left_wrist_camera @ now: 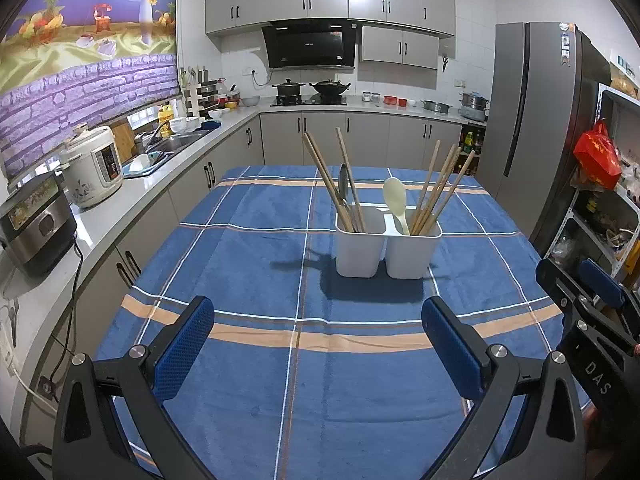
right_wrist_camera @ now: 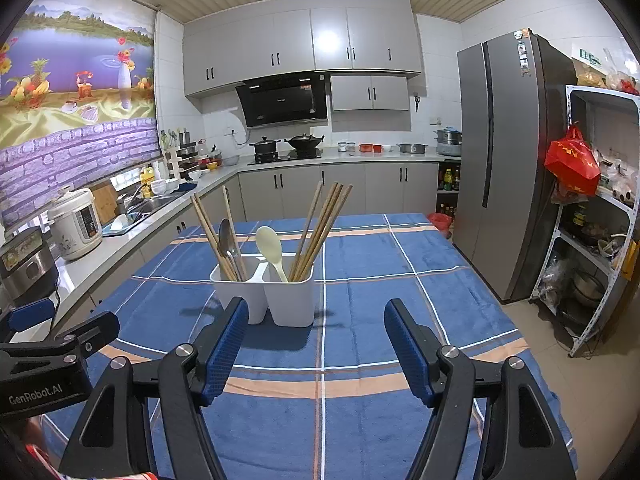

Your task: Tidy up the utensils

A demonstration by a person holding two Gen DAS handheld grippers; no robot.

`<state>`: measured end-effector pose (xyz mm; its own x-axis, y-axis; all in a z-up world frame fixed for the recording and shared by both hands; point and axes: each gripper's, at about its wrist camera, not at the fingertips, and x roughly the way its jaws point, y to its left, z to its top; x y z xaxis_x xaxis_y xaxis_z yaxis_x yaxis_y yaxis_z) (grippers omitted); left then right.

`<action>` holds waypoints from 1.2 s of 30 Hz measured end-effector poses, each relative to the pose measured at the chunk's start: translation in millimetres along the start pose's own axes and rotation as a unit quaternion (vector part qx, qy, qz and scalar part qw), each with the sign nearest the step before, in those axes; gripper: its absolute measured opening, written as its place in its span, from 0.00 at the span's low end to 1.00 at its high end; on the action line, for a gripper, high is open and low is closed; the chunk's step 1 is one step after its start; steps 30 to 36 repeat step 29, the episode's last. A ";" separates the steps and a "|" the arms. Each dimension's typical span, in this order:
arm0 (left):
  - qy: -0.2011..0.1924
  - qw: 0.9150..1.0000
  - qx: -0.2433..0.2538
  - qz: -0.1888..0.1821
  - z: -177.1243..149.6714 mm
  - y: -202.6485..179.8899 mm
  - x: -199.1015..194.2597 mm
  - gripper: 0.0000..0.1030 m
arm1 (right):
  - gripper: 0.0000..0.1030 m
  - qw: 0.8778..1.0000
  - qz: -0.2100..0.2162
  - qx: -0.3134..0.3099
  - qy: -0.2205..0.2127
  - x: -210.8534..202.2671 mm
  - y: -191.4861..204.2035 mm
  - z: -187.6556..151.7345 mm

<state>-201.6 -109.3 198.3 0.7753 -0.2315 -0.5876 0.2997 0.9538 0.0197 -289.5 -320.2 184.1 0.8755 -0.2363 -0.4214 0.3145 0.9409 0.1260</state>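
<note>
While both tools are hovering low over the blue plaid tablecloth (left_wrist_camera: 248, 360), a white two-compartment holder (left_wrist_camera: 388, 248) is standing at frame centre. Its left compartment is holding wooden chopsticks (left_wrist_camera: 328, 180) and a metal spoon (left_wrist_camera: 343, 184); its right one is holding a cream spoon (left_wrist_camera: 396, 200) and more chopsticks (left_wrist_camera: 440, 184). The left gripper (left_wrist_camera: 320, 344) and right gripper (right_wrist_camera: 316, 344) are gaping wide, gripping nothing.
</note>
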 end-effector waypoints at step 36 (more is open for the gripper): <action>0.024 1.000 -0.011 -0.001 -2.6 -5.4 15.5 1.00 | 0.74 1.000 0.007 -0.006 0.015 7.0 -6.6 -0.1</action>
